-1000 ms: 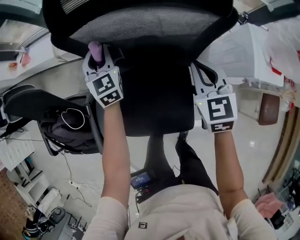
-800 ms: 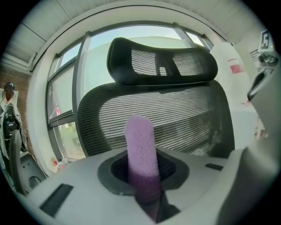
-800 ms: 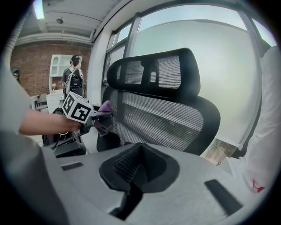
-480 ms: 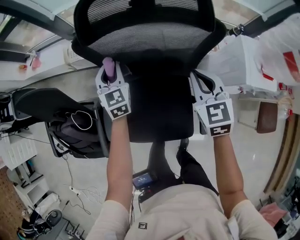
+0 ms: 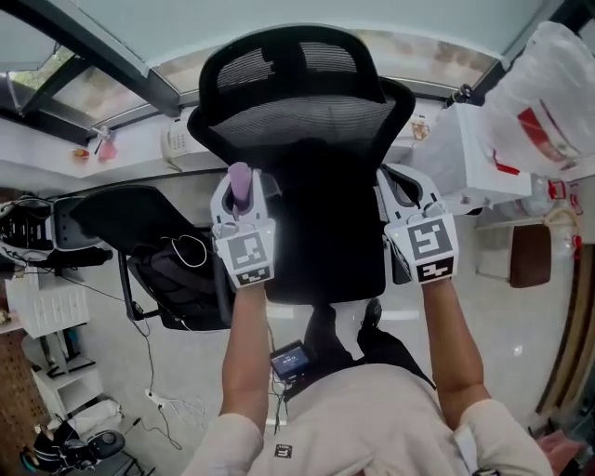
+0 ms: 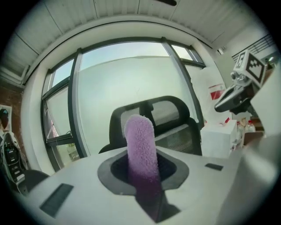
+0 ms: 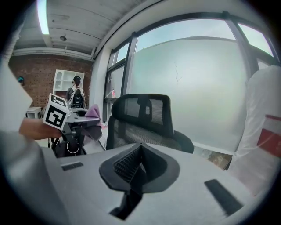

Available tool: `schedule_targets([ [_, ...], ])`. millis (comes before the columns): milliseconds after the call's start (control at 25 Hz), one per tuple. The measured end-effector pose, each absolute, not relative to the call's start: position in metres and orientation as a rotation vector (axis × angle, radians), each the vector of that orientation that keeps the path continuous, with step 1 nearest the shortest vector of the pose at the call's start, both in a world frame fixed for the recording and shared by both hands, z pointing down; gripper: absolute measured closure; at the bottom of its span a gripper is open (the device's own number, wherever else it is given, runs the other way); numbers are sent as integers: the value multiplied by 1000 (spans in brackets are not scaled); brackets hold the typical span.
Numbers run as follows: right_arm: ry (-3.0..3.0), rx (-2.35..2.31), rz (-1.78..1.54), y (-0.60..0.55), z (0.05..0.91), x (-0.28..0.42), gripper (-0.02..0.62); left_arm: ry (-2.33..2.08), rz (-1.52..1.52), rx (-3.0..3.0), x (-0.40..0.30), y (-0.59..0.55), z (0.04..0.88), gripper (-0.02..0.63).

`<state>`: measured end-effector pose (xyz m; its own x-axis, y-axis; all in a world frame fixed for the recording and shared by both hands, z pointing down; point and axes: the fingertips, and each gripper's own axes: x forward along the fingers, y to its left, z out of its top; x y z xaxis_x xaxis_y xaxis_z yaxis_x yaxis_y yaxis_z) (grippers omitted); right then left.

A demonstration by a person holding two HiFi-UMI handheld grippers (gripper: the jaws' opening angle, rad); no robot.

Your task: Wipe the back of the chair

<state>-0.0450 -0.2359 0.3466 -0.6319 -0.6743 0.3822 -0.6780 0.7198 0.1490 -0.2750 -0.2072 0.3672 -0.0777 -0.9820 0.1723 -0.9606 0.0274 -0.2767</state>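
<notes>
Frosted window panes in dark frames were seen behind a black office chair, which was placed at the centre of the head view. Its ribbed mesh back and small mesh headrest lay toward 12 o'clock, and its dark seat lay between the two grippers. A fuzzy purple cloth was clamped upright between the jaws of the left gripper at 9 o'clock of the seat, while at 3 o'clock the right gripper was held with its ribbed jaws pressed together on nothing.
</notes>
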Motion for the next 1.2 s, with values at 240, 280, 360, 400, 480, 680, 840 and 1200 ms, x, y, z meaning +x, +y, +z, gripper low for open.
schedule_targets([
  [240,-2560,1014,-49,-206,299,-32,600,2162,-447,-2061,-251,-158,297,525],
  [280,-2570,1011,-61,-202,291,-29,600,2160,-433,-2051,-248,-150,285,525],
  [360,-2590,1005,-87,-192,275,-25,600,2149,-408,-2037,-240,-136,263,525],
  [400,-2598,1002,-99,-187,267,-23,600,2140,-399,-2034,-236,-129,253,525],
  [480,-2616,996,-119,-176,251,-20,600,2116,-384,-2030,-226,-115,231,525],
  [680,-2662,967,-175,-149,214,-13,600,2062,-351,-2004,-200,-79,187,525],
  [840,-2700,935,-234,-124,187,-11,600,2057,-340,-1998,-184,-48,162,525],
  [1200,-2772,855,-317,-75,147,-6,600,2058,-311,-1996,-158,4,137,525],
])
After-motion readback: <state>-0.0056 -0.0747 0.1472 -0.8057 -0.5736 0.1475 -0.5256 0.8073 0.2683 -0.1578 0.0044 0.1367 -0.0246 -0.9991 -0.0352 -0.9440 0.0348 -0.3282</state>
